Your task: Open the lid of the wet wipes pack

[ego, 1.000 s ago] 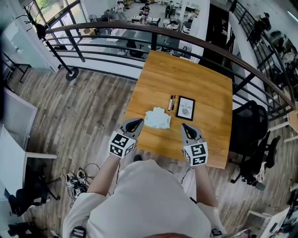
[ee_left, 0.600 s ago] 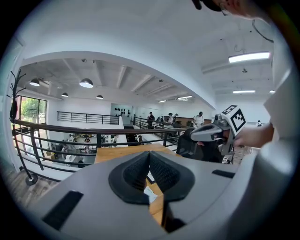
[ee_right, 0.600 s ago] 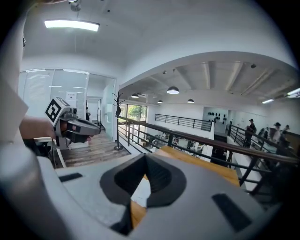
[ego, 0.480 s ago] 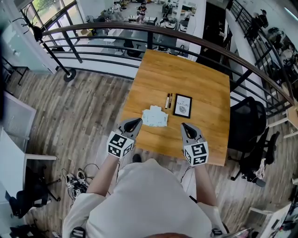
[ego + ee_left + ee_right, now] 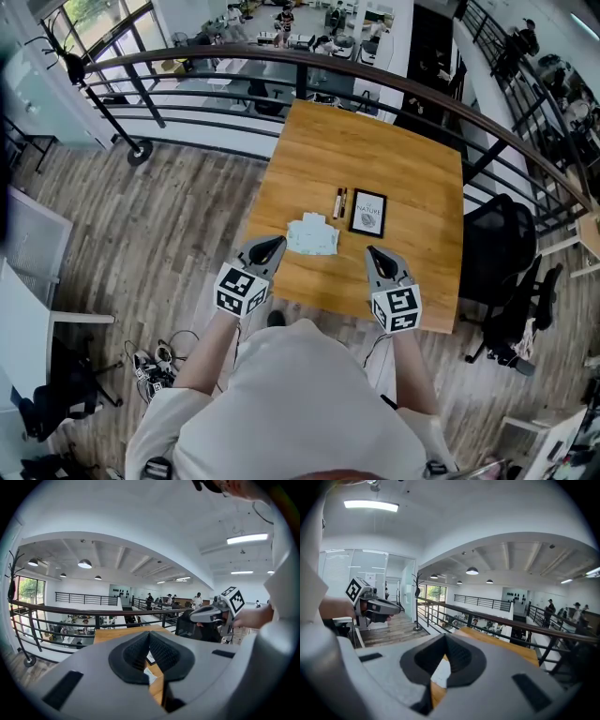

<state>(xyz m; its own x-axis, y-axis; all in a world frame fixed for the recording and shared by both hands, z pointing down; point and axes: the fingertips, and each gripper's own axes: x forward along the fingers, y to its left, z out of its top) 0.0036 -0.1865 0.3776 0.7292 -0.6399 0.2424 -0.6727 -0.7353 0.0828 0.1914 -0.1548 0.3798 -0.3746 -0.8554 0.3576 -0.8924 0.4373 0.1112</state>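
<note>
the wipes pack (image 5: pixel 312 236) lies flat on the wooden table (image 5: pixel 412 178), near the table's 6 o'clock edge and close in front of the person. the pack is pale and its lid is too small to make out in the head view.

the left gripper (image 5: pixel 273 246) sits at the pack's 8 o'clock, tip near the pack's left edge. its jaws are pressed together with nothing between them. the right gripper (image 5: pixel 374 254) sits at the pack's 4 o'clock, clearly apart from it. its jaws also meet at the tip and grip nothing.

both grippers point toward 12 o'clock, over the near edge of the table.

two pens (image 5: pixel 339 203) lie side by side at the pack's 1 o'clock. a dark framed card (image 5: pixel 367 213) lies just beside them at the pack's 2 o'clock.

a curved railing (image 5: pixel 394 86) runs past the table's 12 o'clock end, and a black chair (image 5: pixel 502 253) stands at its 3 o'clock.
</note>
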